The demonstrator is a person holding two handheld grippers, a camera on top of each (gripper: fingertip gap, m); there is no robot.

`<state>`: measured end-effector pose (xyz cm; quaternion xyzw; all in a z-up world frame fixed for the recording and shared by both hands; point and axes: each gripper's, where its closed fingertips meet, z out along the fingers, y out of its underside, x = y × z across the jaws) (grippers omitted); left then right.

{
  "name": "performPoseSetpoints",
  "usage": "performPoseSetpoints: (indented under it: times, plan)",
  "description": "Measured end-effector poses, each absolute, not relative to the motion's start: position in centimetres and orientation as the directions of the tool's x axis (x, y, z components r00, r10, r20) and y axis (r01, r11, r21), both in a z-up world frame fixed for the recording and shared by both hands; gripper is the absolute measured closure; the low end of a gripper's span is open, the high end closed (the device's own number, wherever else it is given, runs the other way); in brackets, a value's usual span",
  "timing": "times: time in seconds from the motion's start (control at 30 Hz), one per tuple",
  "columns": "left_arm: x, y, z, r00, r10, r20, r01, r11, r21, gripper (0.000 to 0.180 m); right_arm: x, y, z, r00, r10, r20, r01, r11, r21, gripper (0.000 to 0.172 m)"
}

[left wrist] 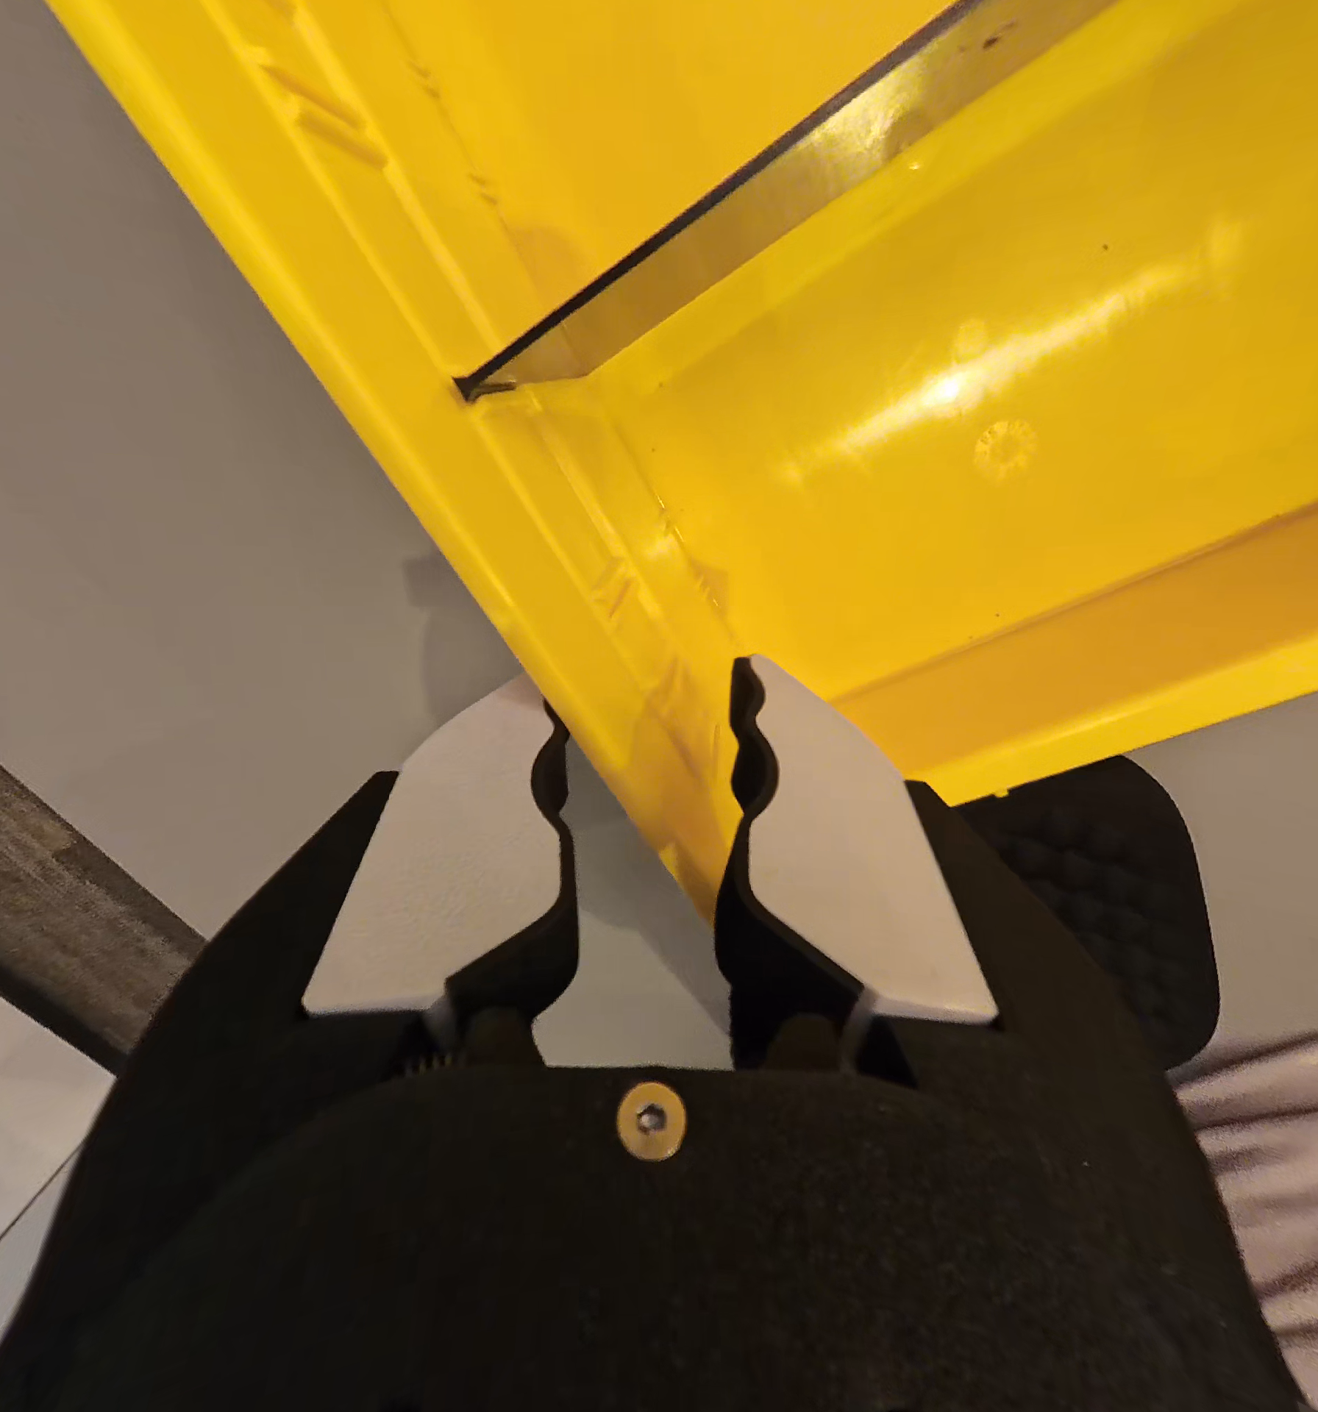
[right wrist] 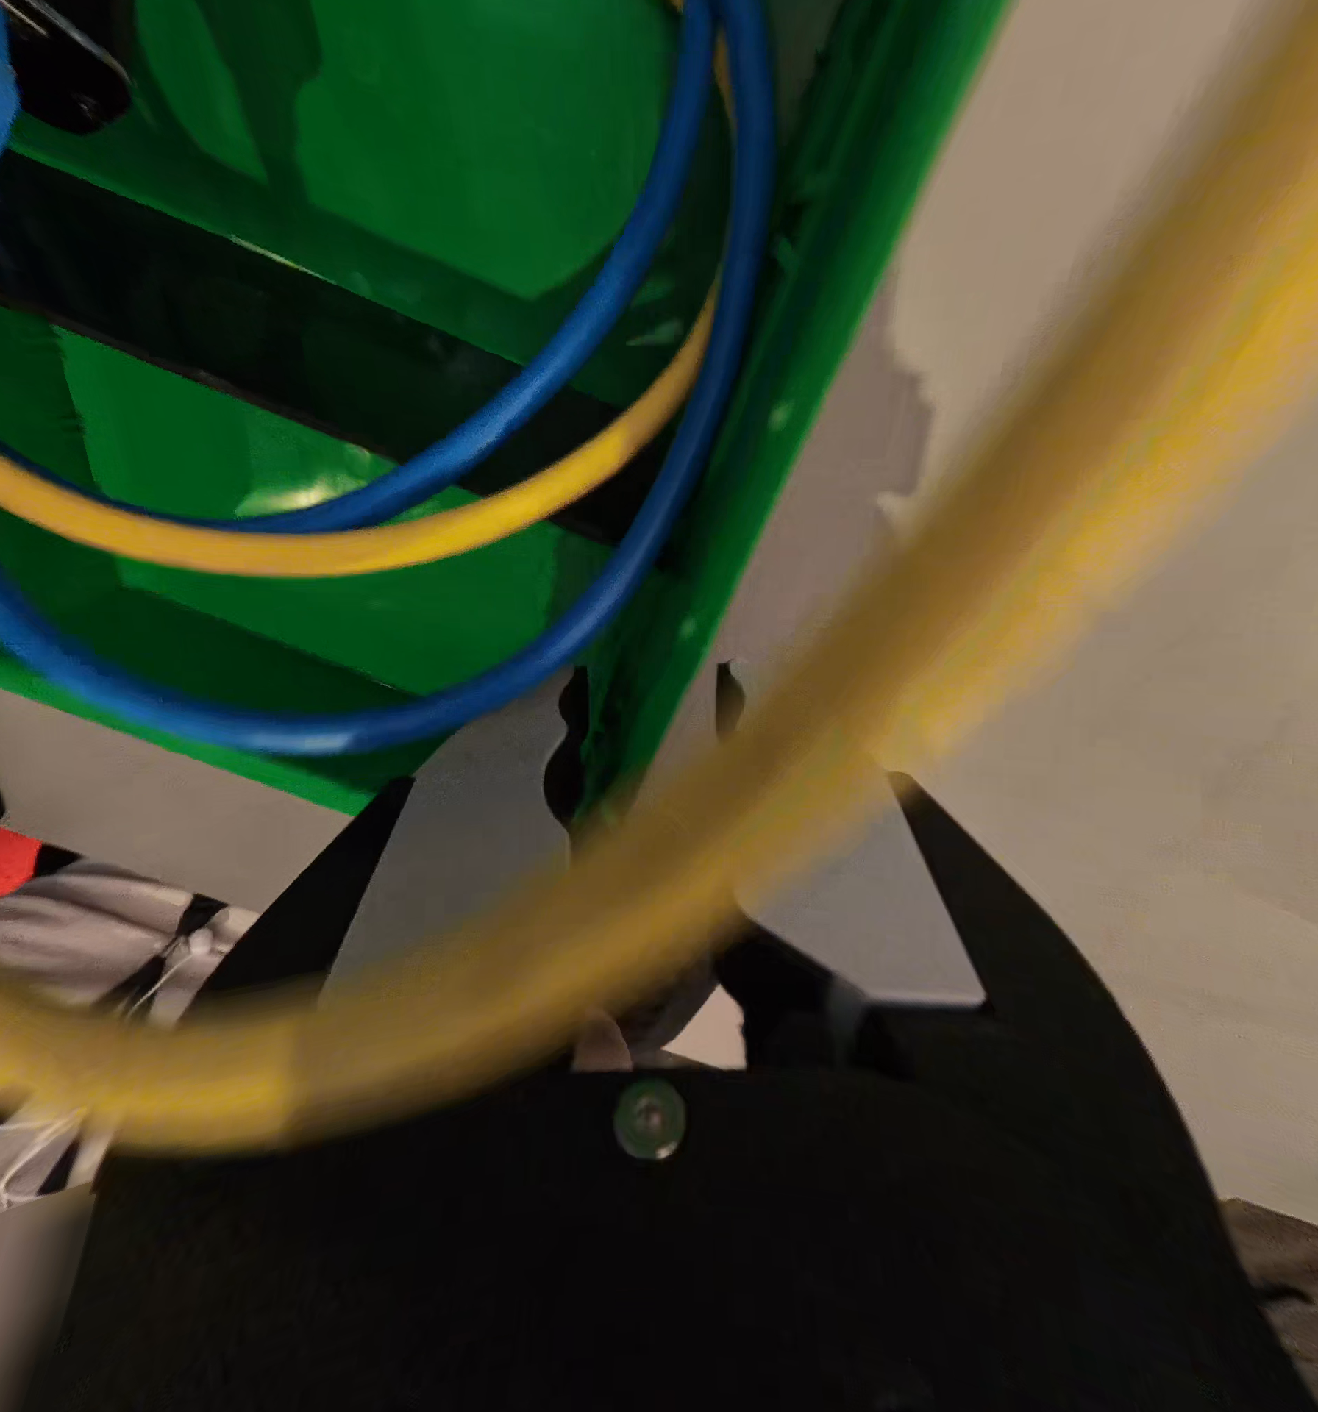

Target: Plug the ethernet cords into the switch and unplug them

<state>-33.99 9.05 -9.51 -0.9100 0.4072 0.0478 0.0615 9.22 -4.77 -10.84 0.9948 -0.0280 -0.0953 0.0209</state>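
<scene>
Our left gripper (left wrist: 644,733) stands spread astride the rim of the yellow bin (left wrist: 946,382), pads not pressing. Our right gripper (right wrist: 652,733) is spread around the green bin (right wrist: 411,153) wall. The blue cord (right wrist: 625,252) and yellow cord (right wrist: 335,546) lie inside, ahead-left of the right one, which is nearer. We see no switch.

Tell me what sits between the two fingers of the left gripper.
In the left wrist view, the yellow bin's side wall runs between the left gripper's fingers; the jaws stand apart.
</scene>
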Motion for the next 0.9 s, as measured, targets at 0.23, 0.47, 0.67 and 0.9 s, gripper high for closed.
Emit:
performPoseSetpoints:
  times: [0.23,0.47,0.67,0.9]
  plan:
    - [-33.8,9.4,-5.9,0.662,-0.737,-0.135,-0.744,-0.625,-0.238,0.138,9.9,-5.5,-2.7,0.983,-0.181,-0.013,-0.178,-0.947,-0.267,0.132]
    - [-33.6,8.4,-0.8,0.645,-0.744,-0.174,-0.724,-0.523,-0.449,0.138,-6.0,-0.2,4.9,0.950,0.256,-0.179,0.080,-0.755,-0.651,0.128]
    - [-33.1,6.7,1.6,0.603,-0.764,-0.229,-0.738,-0.426,-0.523,0.138,-16.2,4.4,-1.7,0.901,0.359,-0.244,0.236,-0.877,-0.417,0.134]
    - [-32.5,5.0,3.3,0.563,-0.787,-0.253,-0.740,-0.343,-0.579,0.139,-12.9,7.1,-5.2,0.978,0.166,-0.129,0.133,-0.963,-0.234,0.131]
